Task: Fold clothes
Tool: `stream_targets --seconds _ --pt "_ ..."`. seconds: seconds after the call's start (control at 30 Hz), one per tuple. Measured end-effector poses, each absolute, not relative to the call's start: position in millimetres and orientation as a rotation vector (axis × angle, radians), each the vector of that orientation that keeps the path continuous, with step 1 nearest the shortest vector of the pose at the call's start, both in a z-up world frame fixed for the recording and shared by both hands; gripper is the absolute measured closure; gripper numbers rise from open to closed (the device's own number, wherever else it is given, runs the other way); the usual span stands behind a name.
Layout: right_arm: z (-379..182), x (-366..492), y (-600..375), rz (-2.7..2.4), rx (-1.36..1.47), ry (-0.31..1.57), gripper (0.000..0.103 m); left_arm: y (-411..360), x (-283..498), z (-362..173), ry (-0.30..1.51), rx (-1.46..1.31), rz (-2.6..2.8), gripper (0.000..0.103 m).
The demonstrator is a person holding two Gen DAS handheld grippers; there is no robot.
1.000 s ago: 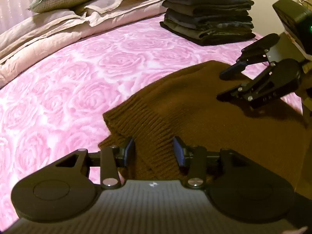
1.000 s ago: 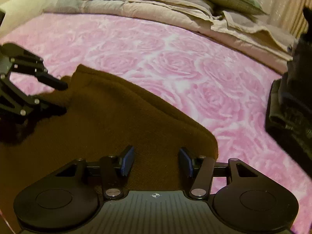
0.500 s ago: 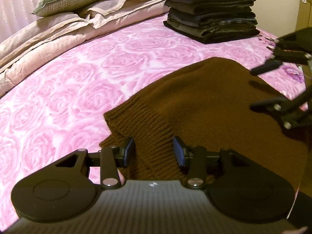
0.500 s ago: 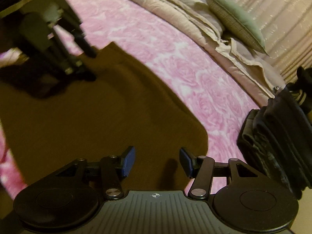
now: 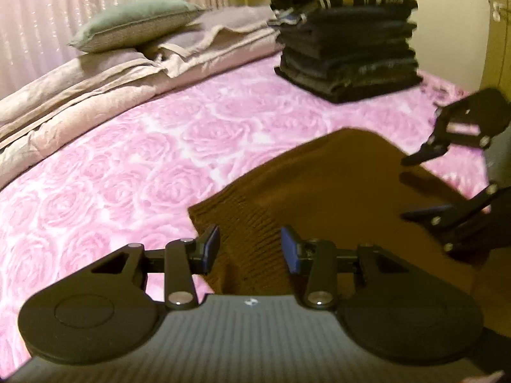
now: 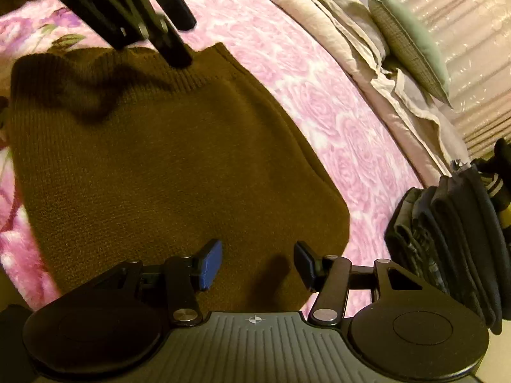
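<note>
A folded brown knit sweater (image 5: 335, 188) lies flat on the pink rose bedspread (image 5: 134, 166); it fills the middle of the right wrist view (image 6: 159, 159). My left gripper (image 5: 250, 249) is open and empty just above the sweater's ribbed end. My right gripper (image 6: 257, 263) is open and empty above the sweater's opposite corner. The right gripper also shows at the right of the left wrist view (image 5: 415, 188). The left gripper shows at the top left of the right wrist view (image 6: 179, 41).
A tall stack of dark folded clothes (image 5: 348, 48) stands on the bed behind the sweater, also at the right edge of the right wrist view (image 6: 453, 233). Folded beige bedding (image 5: 111, 86) and a grey-green pillow (image 5: 134, 22) lie along the far side.
Both grippers have lifted and pulled back from the sweater, staying open. The right gripper has swung round toward the sweater's far corner. The sweater lies still.
</note>
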State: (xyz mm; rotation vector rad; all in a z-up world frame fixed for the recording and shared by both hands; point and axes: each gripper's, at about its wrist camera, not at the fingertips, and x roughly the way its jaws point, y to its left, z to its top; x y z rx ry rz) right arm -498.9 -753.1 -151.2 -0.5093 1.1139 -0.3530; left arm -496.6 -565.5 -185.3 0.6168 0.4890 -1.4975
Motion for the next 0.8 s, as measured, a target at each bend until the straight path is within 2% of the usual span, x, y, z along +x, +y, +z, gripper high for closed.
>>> stream_targets --seconds 0.3,0.8 --pt "-152 -497 -756 -0.345 -0.51 1.125 0.049 -533 -514 -194 0.56 0.647 -1.597 0.066" --pt "-153 -495 -756 -0.335 -0.517 1.135 0.049 -530 -510 -222 0.587 0.648 -1.549 0.061"
